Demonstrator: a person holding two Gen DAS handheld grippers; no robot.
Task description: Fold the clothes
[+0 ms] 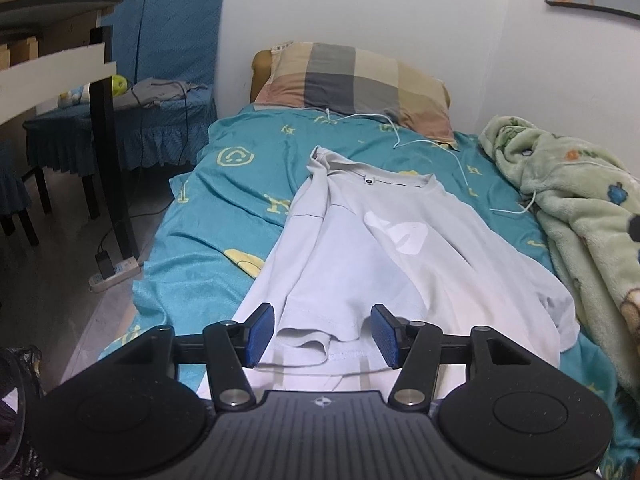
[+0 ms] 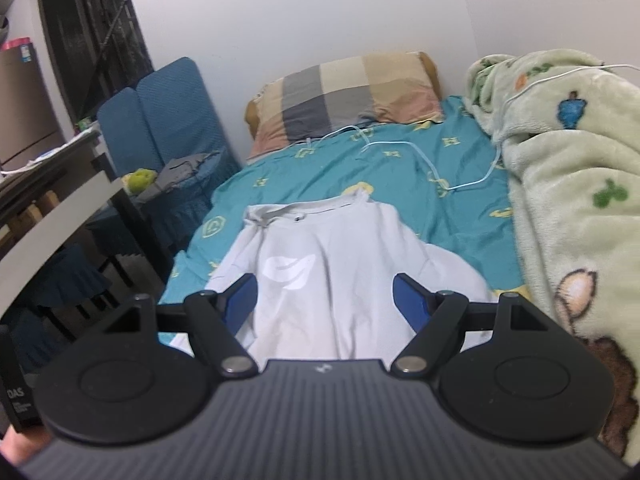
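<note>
A pale grey T-shirt (image 1: 360, 264) lies front-up along the middle of a bed, on a teal sheet (image 1: 248, 184) printed with yellow emblems; its collar points toward a checked pillow (image 1: 356, 80) at the head of the bed and its hem lies nearest the cameras. A white leaf-like logo (image 1: 396, 232) sits on the chest with no lettering that can be read, and a small dark tag (image 1: 369, 180) at the inside of the collar is too small to read. The left sleeve is folded in over the body, its cuff lying near the hem. The left gripper (image 1: 324, 334) hangs low over that cuff and hem with its blue pads standing apart, one on each side of the bunched cloth; the pads do not press on it, so nothing is held. The right gripper (image 2: 326, 304) hovers over the lower body of the shirt with its jaws wide apart and nothing between the pads. A white cable (image 1: 424, 144) trails from the pillow across the sheet to a green fleece blanket (image 2: 568, 184) with cartoon prints, heaped along the right side of the bed. Left of the bed stand chairs with blue covers (image 1: 168, 60). At the lower left edge of the right wrist view, a dark box (image 2: 18, 396) shows the letters "DAS"; the smaller print beneath is illegible.
</note>
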